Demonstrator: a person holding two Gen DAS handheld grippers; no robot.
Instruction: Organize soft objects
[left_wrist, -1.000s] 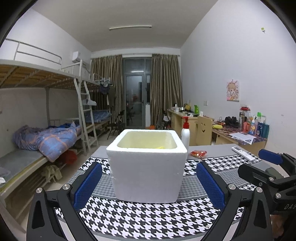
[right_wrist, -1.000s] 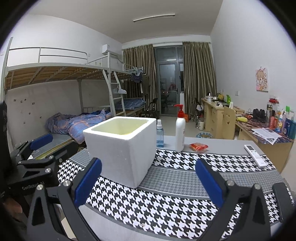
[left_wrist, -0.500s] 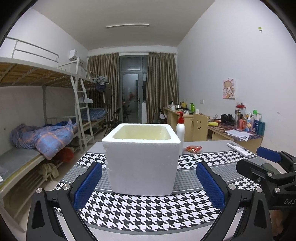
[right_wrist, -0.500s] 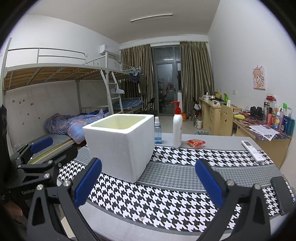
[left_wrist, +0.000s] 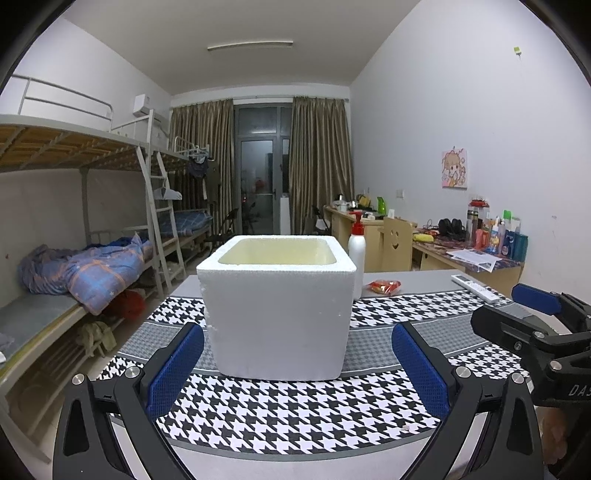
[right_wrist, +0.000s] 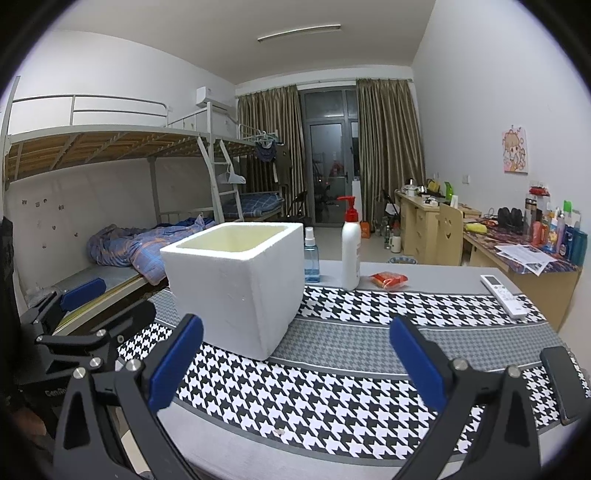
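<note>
A white foam box (left_wrist: 277, 310) stands upright on the houndstooth cloth (left_wrist: 295, 410), its open top showing a yellowish inside; its contents are hidden from here. My left gripper (left_wrist: 297, 363) hovers just in front of it, open, with nothing between its blue pads. The right gripper (right_wrist: 295, 356) is open too, low over the cloth to the right of the foam box (right_wrist: 236, 280). Each gripper shows at the edge of the other's view. A small red soft packet (right_wrist: 388, 278) lies behind the box on the grey table.
A white pump bottle (right_wrist: 351, 251) and a blue spray bottle (right_wrist: 311, 256) stand behind the box. A white remote (right_wrist: 504, 295) lies at the right edge of the cloth. Bunk beds (right_wrist: 129, 206) line the left wall, cluttered desks (right_wrist: 524, 251) the right.
Both grippers have sunk lower and tilted up a little, so the box's inside is less visible. Both stay open and empty.
</note>
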